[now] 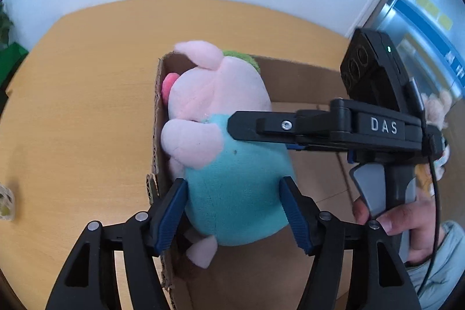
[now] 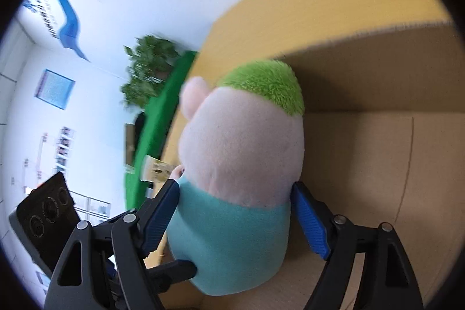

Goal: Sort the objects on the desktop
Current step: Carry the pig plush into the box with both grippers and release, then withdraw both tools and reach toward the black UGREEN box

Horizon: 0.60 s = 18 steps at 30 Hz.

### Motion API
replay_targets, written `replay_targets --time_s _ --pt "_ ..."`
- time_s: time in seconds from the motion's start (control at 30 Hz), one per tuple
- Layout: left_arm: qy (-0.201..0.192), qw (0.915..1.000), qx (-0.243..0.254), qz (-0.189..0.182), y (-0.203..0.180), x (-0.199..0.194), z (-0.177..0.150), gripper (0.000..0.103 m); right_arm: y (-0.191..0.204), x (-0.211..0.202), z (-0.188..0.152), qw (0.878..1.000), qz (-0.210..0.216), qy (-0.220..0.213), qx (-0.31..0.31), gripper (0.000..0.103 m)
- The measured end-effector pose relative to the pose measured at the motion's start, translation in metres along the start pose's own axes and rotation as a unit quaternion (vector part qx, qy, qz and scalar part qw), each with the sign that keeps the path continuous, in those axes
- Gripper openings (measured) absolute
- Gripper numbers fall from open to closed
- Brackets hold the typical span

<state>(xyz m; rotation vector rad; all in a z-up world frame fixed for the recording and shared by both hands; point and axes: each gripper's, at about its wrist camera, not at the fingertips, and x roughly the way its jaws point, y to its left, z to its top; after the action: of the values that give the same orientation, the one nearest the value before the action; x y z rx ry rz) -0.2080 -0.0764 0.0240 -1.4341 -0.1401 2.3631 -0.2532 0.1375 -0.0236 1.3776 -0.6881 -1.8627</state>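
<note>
A pink plush pig (image 1: 221, 135) with a teal shirt and green hair sits against the left wall of an open cardboard box (image 1: 305, 83). My left gripper (image 1: 232, 193) has its blue pads on both sides of the teal body and grips it. My right gripper (image 2: 235, 205) also holds the teal body (image 2: 232, 237), from the other side; its black finger (image 1: 261, 125) crosses the pig in the left wrist view. The pig's green hair (image 2: 261, 83) points toward the far box wall (image 2: 377, 71).
The box stands on a wooden table (image 1: 81, 106). A small pale object (image 1: 5, 202) lies at the table's left edge. A green board (image 2: 157, 121) and a leafy plant (image 2: 148, 69) stand beyond the table. Another plush toy (image 1: 436, 106) sits at the right.
</note>
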Motion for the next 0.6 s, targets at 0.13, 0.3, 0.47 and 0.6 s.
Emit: replay_targets --time_s 0.13,0.3,0.47,0.6 --pt "-0.018 0.9995 -0.001 0.027 -0.005 -0.022 -0.002 0.068 0.009 -0.029 -0.01 0.999 -0.031 -0.01 -0.017 0.082" --pt "-0.102 0.9943 0.016 0.029 -0.024 -0.091 -0.016 0.072 0.058 -0.104 -0.053 0.988 -0.086 -0.04 -0.119 0.084" --pt "-0.218 0.9732 0.056 0.048 -0.077 -0.169 -0.046 0.09 0.116 -0.198 -0.132 0.953 -0.178 -0.108 -0.218 0.085" --pt "-0.291 0.9515 0.097 0.03 -0.118 -0.223 -0.093 0.103 0.145 -0.27 -0.194 0.933 -0.192 -0.162 -0.257 0.085"
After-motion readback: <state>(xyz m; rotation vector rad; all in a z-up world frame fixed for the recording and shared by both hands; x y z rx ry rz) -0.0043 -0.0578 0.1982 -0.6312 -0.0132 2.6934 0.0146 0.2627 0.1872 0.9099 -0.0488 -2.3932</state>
